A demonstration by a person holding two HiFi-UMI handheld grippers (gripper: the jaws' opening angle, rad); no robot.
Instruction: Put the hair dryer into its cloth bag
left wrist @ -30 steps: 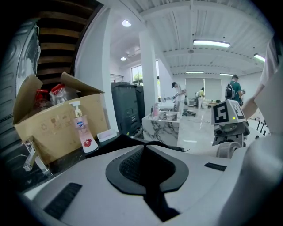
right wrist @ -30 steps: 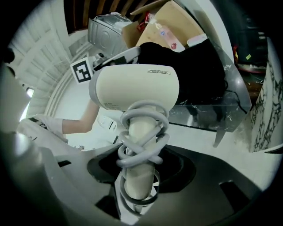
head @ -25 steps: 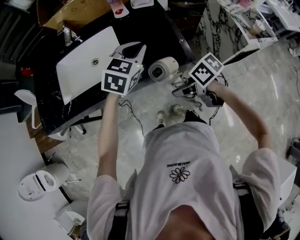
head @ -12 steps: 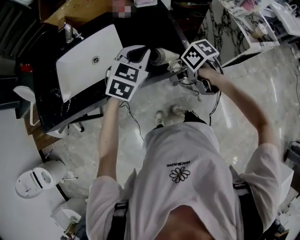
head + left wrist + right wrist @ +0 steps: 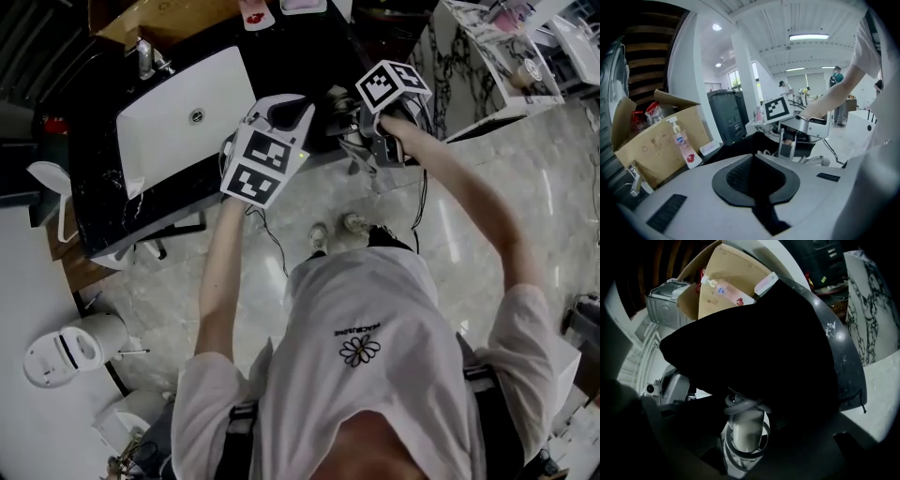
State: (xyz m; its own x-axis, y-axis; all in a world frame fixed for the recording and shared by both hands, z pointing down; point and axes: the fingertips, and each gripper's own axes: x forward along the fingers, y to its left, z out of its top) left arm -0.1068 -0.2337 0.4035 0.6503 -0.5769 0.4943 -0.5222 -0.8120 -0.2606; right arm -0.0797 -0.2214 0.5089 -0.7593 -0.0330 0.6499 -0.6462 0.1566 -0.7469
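The black cloth bag (image 5: 754,333) lies on the dark counter and fills most of the right gripper view. My left gripper (image 5: 752,158) is shut on a fold of the bag's edge; in the head view it (image 5: 286,111) sits over the counter by the sink. My right gripper (image 5: 745,439) is shut on the white handle of the hair dryer (image 5: 744,425), which has its cord coiled round it. The dryer's head is hidden inside the bag. From the head view, the right gripper (image 5: 349,124) points left into the bag (image 5: 323,108).
A white sink (image 5: 178,112) with a faucet (image 5: 145,61) is set in the black counter (image 5: 300,47) left of the bag. Behind stand a cardboard box (image 5: 651,140) and a pump bottle (image 5: 682,143). The dryer's cord (image 5: 419,202) hangs toward the marble floor.
Both grippers moved up the picture onto the counter. The right one carried the dryer leftward into the bag; its white head, plainly seen before, is now hidden in the black cloth.
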